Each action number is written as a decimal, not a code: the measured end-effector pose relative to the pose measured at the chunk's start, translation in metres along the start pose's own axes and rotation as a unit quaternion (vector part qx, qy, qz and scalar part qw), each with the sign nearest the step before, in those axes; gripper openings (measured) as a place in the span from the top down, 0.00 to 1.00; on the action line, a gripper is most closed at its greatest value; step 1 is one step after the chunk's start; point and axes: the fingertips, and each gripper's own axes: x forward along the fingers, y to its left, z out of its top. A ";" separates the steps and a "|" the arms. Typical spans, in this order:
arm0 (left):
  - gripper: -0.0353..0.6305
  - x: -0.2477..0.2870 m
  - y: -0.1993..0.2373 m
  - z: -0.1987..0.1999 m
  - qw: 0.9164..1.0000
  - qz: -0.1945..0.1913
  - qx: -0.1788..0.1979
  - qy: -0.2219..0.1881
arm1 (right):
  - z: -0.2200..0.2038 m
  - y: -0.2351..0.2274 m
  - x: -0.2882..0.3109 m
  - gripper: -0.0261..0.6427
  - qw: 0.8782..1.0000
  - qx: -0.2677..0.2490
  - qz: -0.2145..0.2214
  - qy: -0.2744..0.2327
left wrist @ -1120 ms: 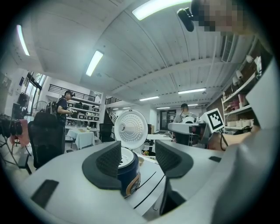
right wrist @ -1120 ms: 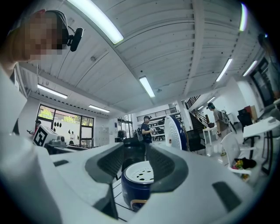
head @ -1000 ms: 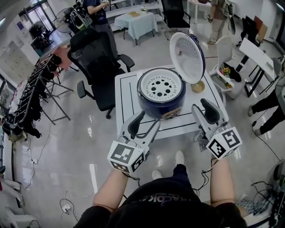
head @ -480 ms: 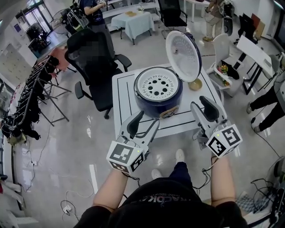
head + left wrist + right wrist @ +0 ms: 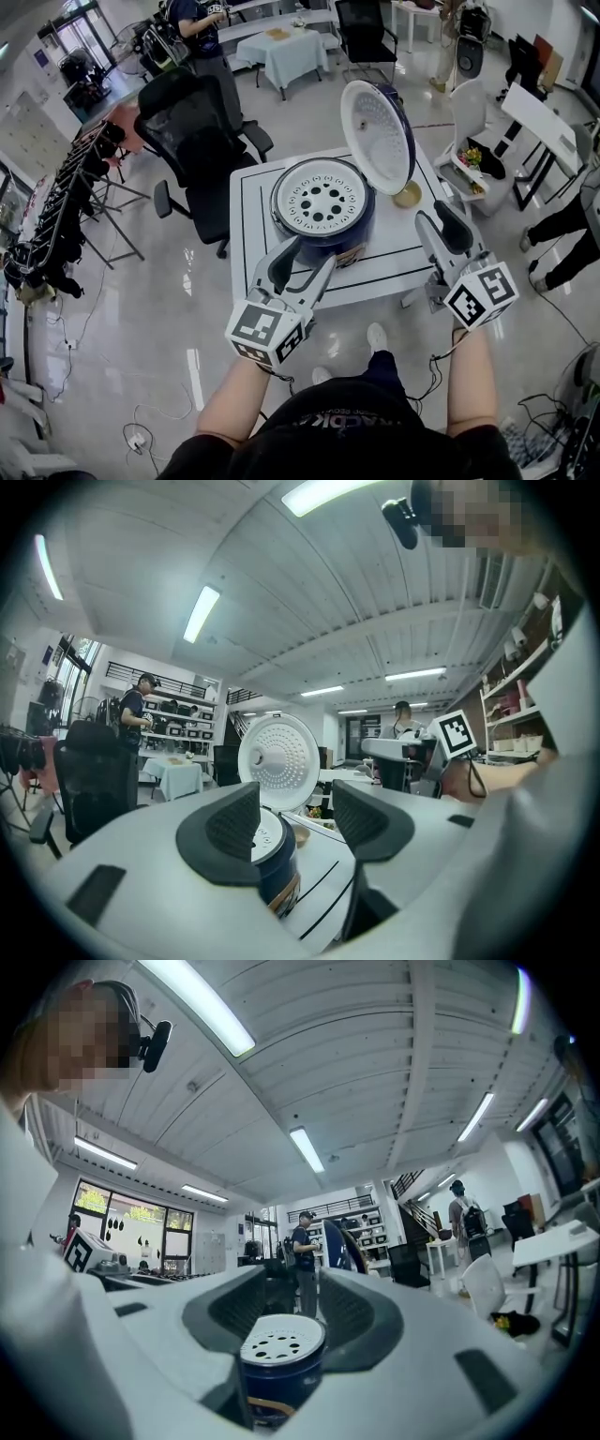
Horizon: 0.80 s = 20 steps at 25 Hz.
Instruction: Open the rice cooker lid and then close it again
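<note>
Both claws have slid to the right relative to the cooker point(image 5: 323, 220) in the last second; they are no closer to it, and the lid point(image 5: 377, 127) has kept its angle. Left of the cooker's front, the left claw point(image 5: 305, 264) hangs level and just short of it, jaws apart, nothing between the ribbed dark pads. The cooker sits mid-counter point(image 5: 253, 234). It is a round drum in glossy dark blue, and its mouth is covered by a white disc pierced with round holes. Its lid stands upright at the back right edge, showing a white, dimpled, dished underside. A small tan bowl point(image 5: 408, 195) sits by the hinge. Right of the cooker and clear of it, the right claw point(image 5: 442, 234) also points level, jaws parted and empty.

Opening looks done, so closing is the step in hand. I'd say the next move calls for a claw, likely the right, to get behind the lid's top rim and push it forward and down until it latches. The smooth shell could let a pad slip.
</note>
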 end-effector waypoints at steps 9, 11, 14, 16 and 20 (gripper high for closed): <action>0.60 0.068 0.001 0.009 1.000 0.019 -0.002 -0.002 | 0.001 -0.075 0.033 0.71 1.000 0.006 0.010 0.010; 0.60 0.081 0.002 0.010 1.000 0.024 -0.002 -0.001 | 0.001 -0.091 0.042 0.71 1.000 0.007 0.011 0.013; 0.60 0.098 0.004 0.011 0.999 0.032 -0.002 0.000 | 0.000 -0.111 0.057 0.71 1.000 0.008 0.018 0.016; 0.60 0.108 0.006 0.011 0.999 0.039 -0.001 0.000 | -0.001 -0.121 0.067 0.71 1.000 0.007 0.025 0.017; 0.60 0.124 0.010 0.012 0.998 0.056 0.002 0.003 | -0.003 -0.137 0.090 0.71 0.999 0.006 0.043 0.019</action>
